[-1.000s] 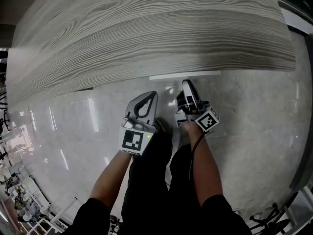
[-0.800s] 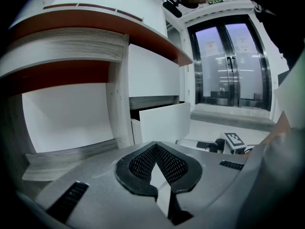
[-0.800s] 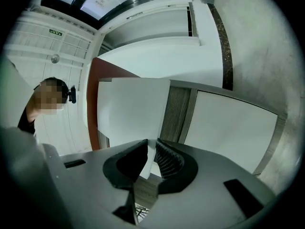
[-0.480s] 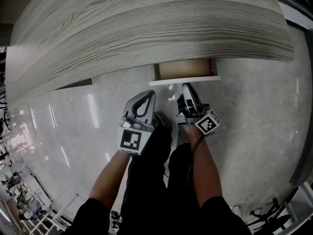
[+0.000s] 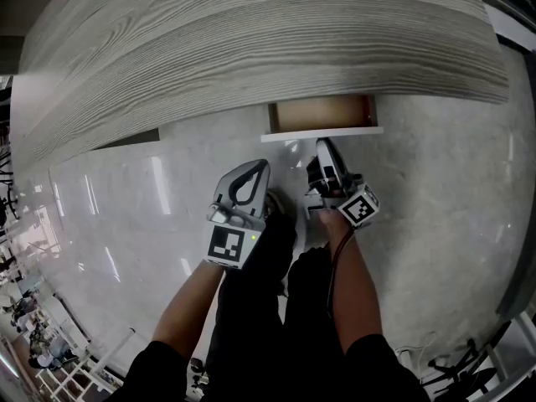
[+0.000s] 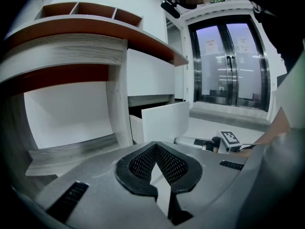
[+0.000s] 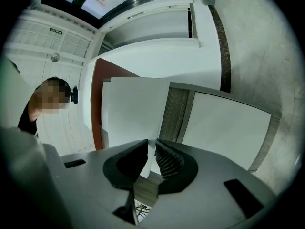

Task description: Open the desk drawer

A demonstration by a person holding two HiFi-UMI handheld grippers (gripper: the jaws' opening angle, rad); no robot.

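- Step in hand: sliding the white-fronted, tan-lined desk drawer (image 5: 322, 115) out from under the grey wood-grain desk top (image 5: 251, 48). It's partly out, with the tan inside showing.
- Right gripper (image 5: 323, 145): comes at the drawer front from below, angled up. The front's lower edge is between the jaws. They've just been closing and look pinched on it.
- Left gripper (image 5: 263, 163): jaws together, nothing in them. It hovers below and left of the drawer front, not touching it.
- Doing it well: the grip sits about mid-width, so a straight, level pull toward the body should track without racking. It's a thin edge pinch and could slip, so keep the squeeze firm and don't twist or lever up.
- In the way: the person's own legs in dark trousers (image 5: 268, 308) stand right in the drawer's path, so step back as it comes. Keep the left gripper clear of the front.
- Around: pale polished stone floor (image 5: 435, 208), red-brown open shelf compartments (image 6: 86, 8) above the desk, glass double doors (image 6: 228, 61) well apart. None of these obstruct.
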